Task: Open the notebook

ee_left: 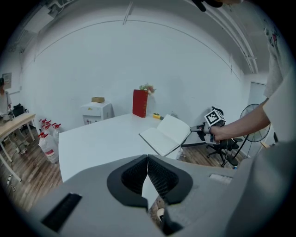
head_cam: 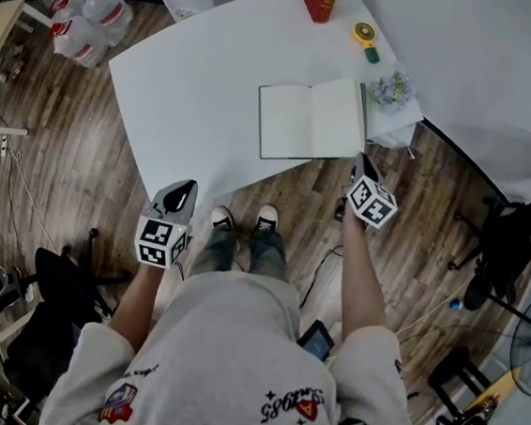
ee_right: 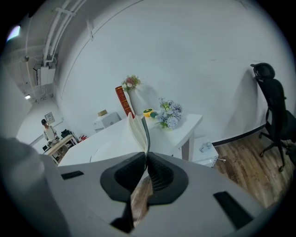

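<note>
Notebook [head_cam: 311,117] open on table [head_cam: 184,85]; right gripper [head_cam: 360,161] clamped on its right edge; left gripper [head_cam: 182,191] closed, empty.

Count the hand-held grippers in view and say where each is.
2. The left hand-held gripper hangs shut and empty beside the white table, off its near edge. The right hand-held gripper is shut on the right edge of the open notebook. None seem hidden.
</note>
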A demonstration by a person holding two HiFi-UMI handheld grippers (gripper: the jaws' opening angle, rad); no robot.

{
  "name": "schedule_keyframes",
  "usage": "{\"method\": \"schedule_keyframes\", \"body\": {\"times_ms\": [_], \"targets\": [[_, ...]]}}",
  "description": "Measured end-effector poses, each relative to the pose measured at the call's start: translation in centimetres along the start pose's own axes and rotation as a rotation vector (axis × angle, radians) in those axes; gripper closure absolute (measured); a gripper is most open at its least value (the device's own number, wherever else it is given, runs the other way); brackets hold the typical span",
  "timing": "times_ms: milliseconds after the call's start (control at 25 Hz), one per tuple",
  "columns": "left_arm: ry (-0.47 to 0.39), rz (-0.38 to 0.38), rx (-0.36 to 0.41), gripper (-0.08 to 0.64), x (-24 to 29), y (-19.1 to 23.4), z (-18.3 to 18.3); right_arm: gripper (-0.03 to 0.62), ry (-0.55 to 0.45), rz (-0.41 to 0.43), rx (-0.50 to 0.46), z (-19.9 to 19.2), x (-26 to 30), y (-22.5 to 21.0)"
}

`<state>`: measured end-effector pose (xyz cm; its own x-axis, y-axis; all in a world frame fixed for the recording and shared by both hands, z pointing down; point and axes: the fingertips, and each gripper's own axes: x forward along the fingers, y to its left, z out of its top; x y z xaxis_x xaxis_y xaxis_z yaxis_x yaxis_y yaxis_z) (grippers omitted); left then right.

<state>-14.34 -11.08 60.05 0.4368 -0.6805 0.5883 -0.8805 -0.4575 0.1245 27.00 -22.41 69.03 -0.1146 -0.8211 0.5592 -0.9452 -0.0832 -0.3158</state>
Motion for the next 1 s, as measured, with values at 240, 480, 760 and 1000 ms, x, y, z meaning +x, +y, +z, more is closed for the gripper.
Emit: {"method": "schedule_keyframes", "body": {"times_ms": [240,480,760,1000], "targets": [[0.022,0.019,-0.013,0.555,0.5,0.1,-0.7,0.566,0.029,-0.018,0.064,-0.8,1.3,-1.7],[0.035,0.044,-0.027,0.555,0.2,0.8,-1.1,0.565,0.055,-0.033,0.154,-1.9,2.5,-3.6],[0.048,0.065,-0.038,0.555,-0.1,1.4,-1.8,0.563,0.078,-0.044,0.223,-2.9,3.6,-4.5],[0.053,0.074,-0.048,0.555,-0.4,1.5,-2.4,0.560,0.092,-0.047,0.296,-3.9,4.1,-5.1]]}}
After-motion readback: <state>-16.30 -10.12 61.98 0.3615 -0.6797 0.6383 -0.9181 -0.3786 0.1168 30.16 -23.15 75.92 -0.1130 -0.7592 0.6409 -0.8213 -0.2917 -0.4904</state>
